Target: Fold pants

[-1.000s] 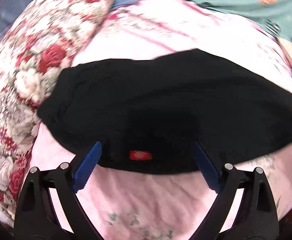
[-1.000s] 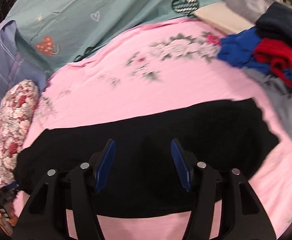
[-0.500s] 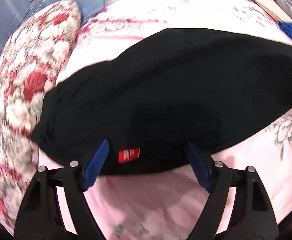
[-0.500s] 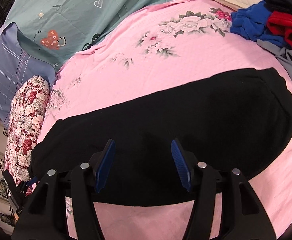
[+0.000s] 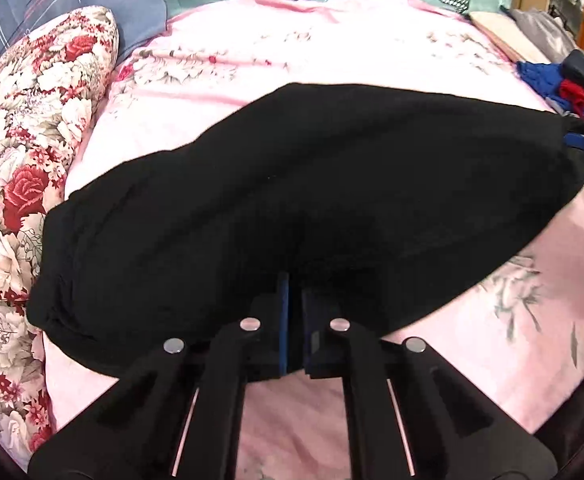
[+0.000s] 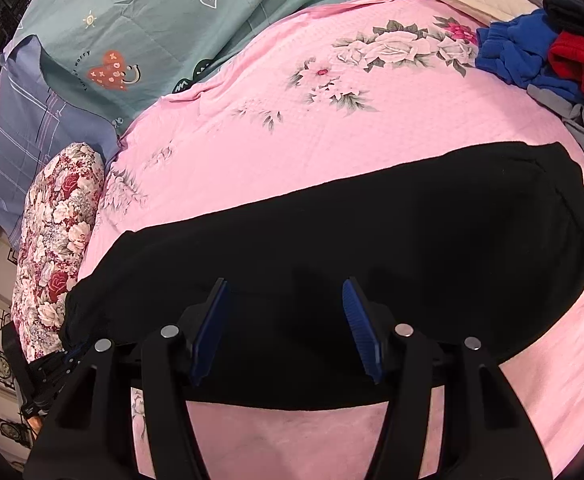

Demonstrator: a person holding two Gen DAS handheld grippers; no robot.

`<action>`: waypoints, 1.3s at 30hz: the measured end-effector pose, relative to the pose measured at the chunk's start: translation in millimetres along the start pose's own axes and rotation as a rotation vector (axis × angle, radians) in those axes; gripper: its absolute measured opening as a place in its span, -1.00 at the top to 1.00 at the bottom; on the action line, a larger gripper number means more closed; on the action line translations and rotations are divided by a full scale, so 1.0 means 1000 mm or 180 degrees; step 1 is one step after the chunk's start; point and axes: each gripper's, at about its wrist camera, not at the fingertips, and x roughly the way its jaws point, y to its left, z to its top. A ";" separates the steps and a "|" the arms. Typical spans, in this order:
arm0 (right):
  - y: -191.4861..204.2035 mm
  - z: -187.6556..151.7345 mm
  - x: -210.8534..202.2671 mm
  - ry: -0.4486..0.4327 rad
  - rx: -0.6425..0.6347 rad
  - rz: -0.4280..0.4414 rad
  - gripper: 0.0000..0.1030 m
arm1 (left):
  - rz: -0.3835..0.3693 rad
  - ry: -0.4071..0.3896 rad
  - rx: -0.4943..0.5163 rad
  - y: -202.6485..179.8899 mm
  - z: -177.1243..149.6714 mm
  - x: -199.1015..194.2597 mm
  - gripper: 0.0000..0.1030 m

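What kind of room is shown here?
Most likely a bedroom: black pants lie on a pink floral bedspread, with a floral pillow and a clothes pile alongside.

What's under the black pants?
The black pants lie flat on the pink floral bedsheet, which shows on all sides. Anything directly beneath them is covered. The left gripper pinches their near edge.

Your left gripper (image 5: 295,292) has its blue pads pinched together on the near edge of the black pants (image 5: 312,200). The pants lie spread across the pink floral sheet (image 5: 492,360). The rose-print pillow (image 5: 24,168) touches their left end. A pile of blue and red clothes (image 5: 560,88) sits at far right, beyond the pants' other end.
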 end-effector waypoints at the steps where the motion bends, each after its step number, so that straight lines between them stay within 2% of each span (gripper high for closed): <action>1: -0.001 0.000 0.001 0.0016 0.0006 0.0001 -0.14 | -0.0023 -0.0006 -0.0010 0.001 -0.001 -0.003 0.92; 4: -0.002 -0.002 0.005 0.0089 0.0031 0.0016 -0.14 | -0.0094 -0.0068 -0.0073 0.005 -0.001 -0.015 0.93; 8: -0.003 -0.004 0.008 0.0165 0.0022 -0.0002 -0.14 | -0.0313 -0.0177 -0.0177 0.011 -0.003 -0.037 0.94; 12: -0.007 -0.008 0.021 0.0362 0.0037 -0.0184 -0.14 | -0.0352 -0.0015 -0.0252 0.013 -0.009 -0.026 0.94; 16: -0.009 -0.008 0.022 0.0397 0.0025 -0.0171 -0.19 | -0.0396 0.0124 -0.0323 0.014 -0.022 -0.012 0.92; 17: -0.009 -0.007 0.021 0.0418 0.0033 -0.0199 -0.19 | -0.0392 0.0175 -0.0329 0.015 -0.026 -0.010 0.82; 19: -0.008 -0.005 0.020 0.0446 0.0050 -0.0237 -0.21 | -0.0423 0.0249 -0.0326 0.017 -0.031 -0.008 0.76; 20: -0.006 -0.003 0.018 0.0433 0.0044 -0.0237 -0.23 | -0.0467 0.0255 -0.0322 0.018 -0.033 -0.011 0.70; 21: -0.003 -0.002 0.015 0.0383 0.0021 -0.0229 -0.23 | -0.0502 0.0242 -0.0329 0.020 -0.034 -0.015 0.24; 22: 0.001 0.000 0.013 0.0342 -0.0023 -0.0235 -0.26 | -0.0581 0.0185 -0.0368 0.024 -0.034 -0.023 -0.04; 23: 0.005 0.000 0.013 0.0333 -0.0074 -0.0222 -0.26 | -0.0641 0.0083 -0.0429 0.028 -0.034 -0.032 -0.42; 25: 0.016 -0.002 0.019 0.0438 -0.0221 -0.0080 -0.27 | -0.0538 -0.0122 -0.0527 0.038 -0.032 -0.047 -0.48; 27: 0.018 -0.007 0.031 0.0655 -0.0213 0.0075 -0.26 | -0.0515 -0.0205 -0.0684 0.048 -0.025 -0.052 -0.48; 28: 0.017 -0.010 0.037 0.0715 -0.0214 -0.0011 -0.26 | -0.0445 -0.0233 -0.0753 0.052 -0.021 -0.051 -0.48; 31: 0.018 -0.011 0.035 0.0591 -0.0357 -0.0307 -0.26 | 0.0044 -0.0288 -0.0909 0.061 -0.008 -0.033 -0.53; 32: 0.017 -0.009 0.032 0.0525 -0.0350 -0.0523 -0.26 | 0.0157 -0.0237 -0.0949 0.064 -0.004 -0.023 -0.58; 33: 0.016 -0.006 0.024 0.0358 -0.0390 -0.0886 -0.26 | 0.0280 -0.0112 -0.1006 0.070 -0.001 -0.008 -0.58; 34: 0.018 -0.003 0.019 0.0233 -0.0447 -0.1049 -0.26 | 0.0504 0.0128 -0.1125 0.078 -0.002 0.011 -0.58; 35: 0.021 0.003 0.012 0.0140 -0.0487 -0.0983 -0.26 | 0.0692 0.0321 -0.1233 0.086 -0.003 0.026 -0.63; 36: 0.025 0.007 0.010 0.0121 -0.0472 -0.0793 -0.26 | 0.0712 0.0343 -0.1339 0.093 -0.006 0.033 -0.67; 39: 0.060 0.022 0.019 0.0075 -0.0658 -0.0249 -0.27 | 0.0629 0.0232 -0.1527 0.104 -0.010 0.028 -0.66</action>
